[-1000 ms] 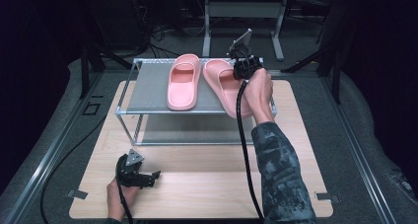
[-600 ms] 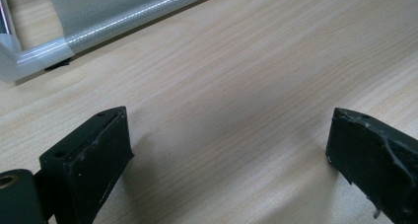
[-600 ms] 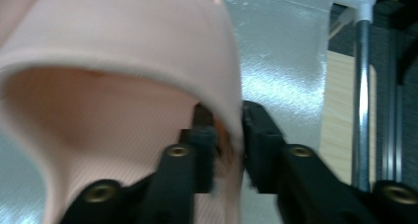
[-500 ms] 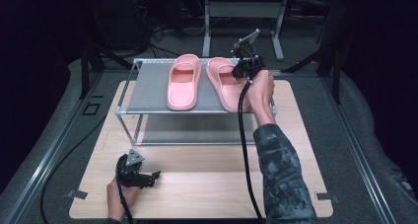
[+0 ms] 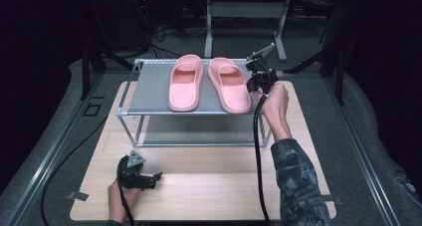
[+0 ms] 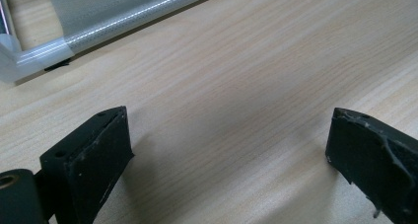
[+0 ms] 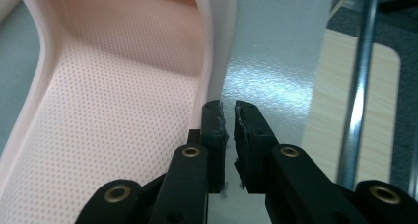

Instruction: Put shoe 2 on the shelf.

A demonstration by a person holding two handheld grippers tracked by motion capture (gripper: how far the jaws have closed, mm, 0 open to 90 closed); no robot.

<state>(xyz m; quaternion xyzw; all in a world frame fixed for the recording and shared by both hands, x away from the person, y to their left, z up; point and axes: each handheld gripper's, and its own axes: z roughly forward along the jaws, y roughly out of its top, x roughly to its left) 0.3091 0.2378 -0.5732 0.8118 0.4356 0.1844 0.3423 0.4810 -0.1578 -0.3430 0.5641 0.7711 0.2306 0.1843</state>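
Two pink slippers up on the metal rack [image 5: 149, 91], side by side on the top shelf: left slipper [image 5: 185, 82], right slipper [image 5: 229, 84]. One rack, one wooden table [image 5: 209, 186]. Two grippers in play. Right gripper [image 7: 226, 116] up at the rack's right edge, jaws nearly pressed together, only a thin gap between, nothing pinched, tips just beside the right slipper's rim. Left gripper [image 6: 226, 150] low over the bare table at the near edge, jaws spread wide, holding nothing.

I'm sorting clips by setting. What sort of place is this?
Probably a lab or studio recording bay: a wooden table on a metal-railed platform, dark surroundings with cables, and a staged metal rack holding pink slippers.
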